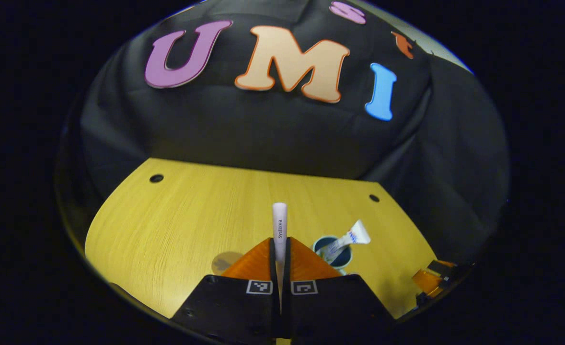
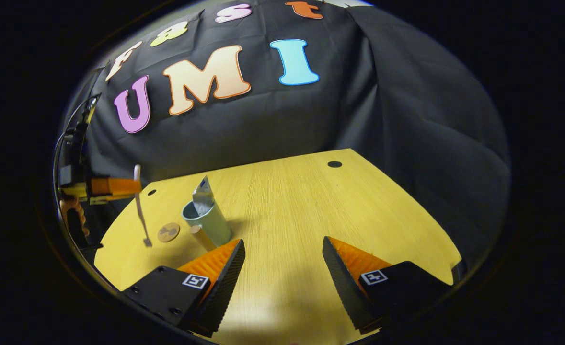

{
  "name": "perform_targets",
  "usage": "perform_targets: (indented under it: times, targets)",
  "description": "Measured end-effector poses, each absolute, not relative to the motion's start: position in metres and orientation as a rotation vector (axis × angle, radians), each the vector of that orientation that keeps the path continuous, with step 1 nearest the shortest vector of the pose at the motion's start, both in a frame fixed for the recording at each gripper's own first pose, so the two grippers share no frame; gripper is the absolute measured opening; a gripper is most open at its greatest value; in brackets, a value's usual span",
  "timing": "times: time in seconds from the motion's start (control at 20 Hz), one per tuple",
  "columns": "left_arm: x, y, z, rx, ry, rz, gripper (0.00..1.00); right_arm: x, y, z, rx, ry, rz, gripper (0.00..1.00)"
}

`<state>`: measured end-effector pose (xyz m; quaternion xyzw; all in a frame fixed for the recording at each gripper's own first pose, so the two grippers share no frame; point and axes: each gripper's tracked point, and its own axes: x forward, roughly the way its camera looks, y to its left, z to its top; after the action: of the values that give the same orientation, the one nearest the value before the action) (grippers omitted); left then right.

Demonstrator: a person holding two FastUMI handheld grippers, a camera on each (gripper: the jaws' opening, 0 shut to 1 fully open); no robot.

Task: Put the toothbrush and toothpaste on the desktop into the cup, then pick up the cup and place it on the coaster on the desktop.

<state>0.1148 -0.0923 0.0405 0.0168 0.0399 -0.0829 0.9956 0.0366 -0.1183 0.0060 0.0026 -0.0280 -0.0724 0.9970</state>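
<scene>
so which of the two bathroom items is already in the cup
The toothpaste: its tube stands in the cup, crimped end sticking out above the rim. The toothbrush is not in yet; the left gripper holds it clamped above the desktop.

In the left gripper view the toothbrush (image 1: 279, 225) disappears below between the left tool's (image 1: 280, 258) fingers, so its head is hidden. The coaster (image 1: 224, 262) is partly covered by that tool. The cup (image 1: 334, 253) hides the toothpaste's (image 1: 348, 240) lower end.
</scene>
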Motion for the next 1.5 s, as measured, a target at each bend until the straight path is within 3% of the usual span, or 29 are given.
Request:
perform_targets:
  times: [0.15, 0.25, 0.5, 0.65, 0.7, 0.85, 0.95, 1.05, 1.1, 1.15, 1.25, 1.3, 1.4, 1.45, 1.5]
  targets:
    - [0.119, -0.112, 0.072, 0.031, -0.071, -0.252, 0.0, 0.028, -0.109, -0.011, 0.022, -0.029, -0.16, 0.95]
    - [0.119, -0.126, 0.091, 0.012, -0.13, -0.316, 0.0, 0.023, -0.102, -0.021, 0.021, -0.017, -0.169, 0.99]
    - [0.139, -0.149, 0.09, -0.013, -0.166, -0.412, 0.0, 0.011, -0.082, -0.036, 0.05, 0.009, -0.162, 0.95]
    - [0.151, -0.155, 0.079, 0.003, -0.163, -0.433, 0.0, 0.003, -0.078, -0.045, 0.057, 0.023, -0.183, 0.99]
    - [0.155, -0.157, 0.075, 0.004, -0.157, -0.437, 0.0, 0.001, -0.078, -0.048, 0.06, 0.029, -0.192, 0.95]
    - [0.163, -0.159, 0.054, 0.012, -0.11, -0.439, 0.0, -0.001, -0.075, -0.056, 0.068, 0.048, -0.206, 0.99]
    - [0.161, -0.16, 0.04, 0.031, -0.087, -0.446, 0.0, -0.001, -0.073, -0.055, 0.063, 0.052, -0.208, 0.95]
    - [0.151, -0.164, 0.022, 0.043, -0.036, -0.493, 0.04, 0.0, -0.071, -0.052, 0.056, 0.054, -0.203, 0.99]
    - [0.146, -0.162, 0.018, 0.041, -0.023, -0.51, 0.12, 0.001, -0.069, -0.048, 0.053, 0.052, -0.199, 0.99]
    - [0.141, -0.16, 0.019, 0.036, -0.016, -0.524, 0.07, 0.002, -0.068, -0.044, 0.05, 0.05, -0.193, 0.99]
    - [0.125, -0.152, 0.023, 0.028, -0.018, -0.552, 0.24, 0.003, -0.065, -0.038, 0.038, 0.047, -0.183, 0.95]
    - [0.119, -0.145, 0.026, 0.034, -0.022, -0.548, 0.45, 0.005, -0.062, -0.036, 0.032, 0.048, -0.176, 0.99]
    - [0.11, -0.122, 0.033, 0.059, -0.032, -0.497, 0.86, 0.01, -0.054, -0.03, 0.022, 0.054, -0.15, 0.95]
    - [0.105, -0.11, 0.036, 0.07, -0.034, -0.467, 0.94, 0.013, -0.05, -0.027, 0.013, 0.061, -0.133, 0.99]
    - [0.099, -0.101, 0.038, 0.083, -0.03, -0.447, 0.94, 0.018, -0.045, -0.024, 0.0, 0.068, -0.117, 0.99]
